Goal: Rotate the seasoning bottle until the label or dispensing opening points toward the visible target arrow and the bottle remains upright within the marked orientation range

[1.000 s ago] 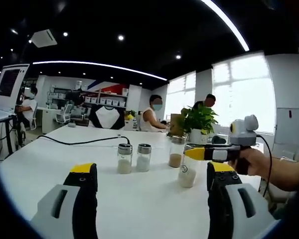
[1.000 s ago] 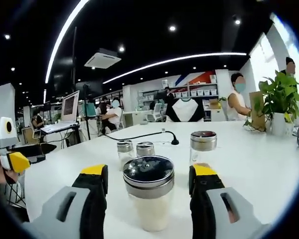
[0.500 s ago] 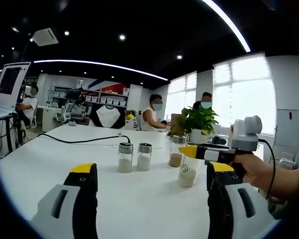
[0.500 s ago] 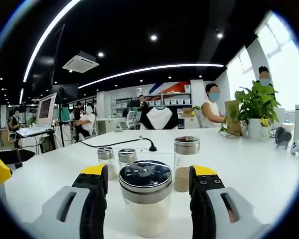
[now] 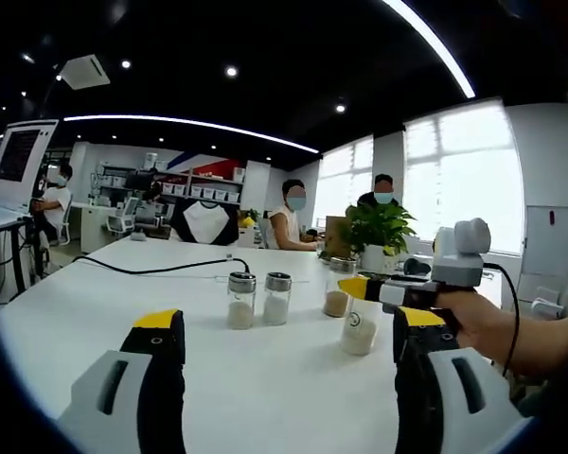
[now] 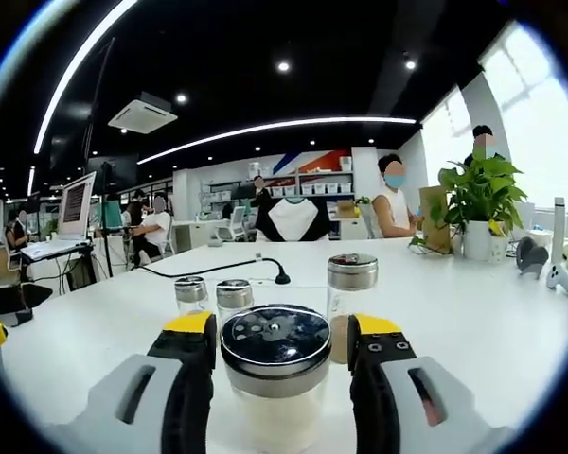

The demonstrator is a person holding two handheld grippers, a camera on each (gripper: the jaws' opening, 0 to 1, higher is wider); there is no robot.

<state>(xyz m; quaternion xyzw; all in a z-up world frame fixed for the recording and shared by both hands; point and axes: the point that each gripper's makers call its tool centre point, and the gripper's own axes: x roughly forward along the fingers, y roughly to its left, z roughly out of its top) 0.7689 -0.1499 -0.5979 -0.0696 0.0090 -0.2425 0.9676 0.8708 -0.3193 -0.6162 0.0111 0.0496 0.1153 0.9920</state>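
The seasoning bottle [image 6: 275, 378], clear glass with white powder and a dark metal shaker cap, stands upright on the white table [image 6: 492, 322]. It sits between the jaws of my right gripper [image 6: 282, 329], which are still open: the left jaw is at the cap's edge and a narrow gap shows on the right. In the left gripper view the same bottle [image 5: 359, 333] stands at the right, with the right gripper [image 5: 386, 291] around its neck and a hand [image 5: 483, 317] behind. My left gripper [image 5: 289, 323] hangs open over bare table, holding nothing.
Two small shaker bottles [image 5: 240, 301] [image 5: 277, 298] and a taller one with brown powder [image 5: 336, 293] stand behind. A black cable [image 5: 161, 270] runs across the table. A potted plant [image 5: 379, 232] stands at the far right. People sit at desks beyond.
The right gripper's jaws have drawn in closer to the bottle's cap. The right view has shifted slightly. The left gripper has hardly moved.
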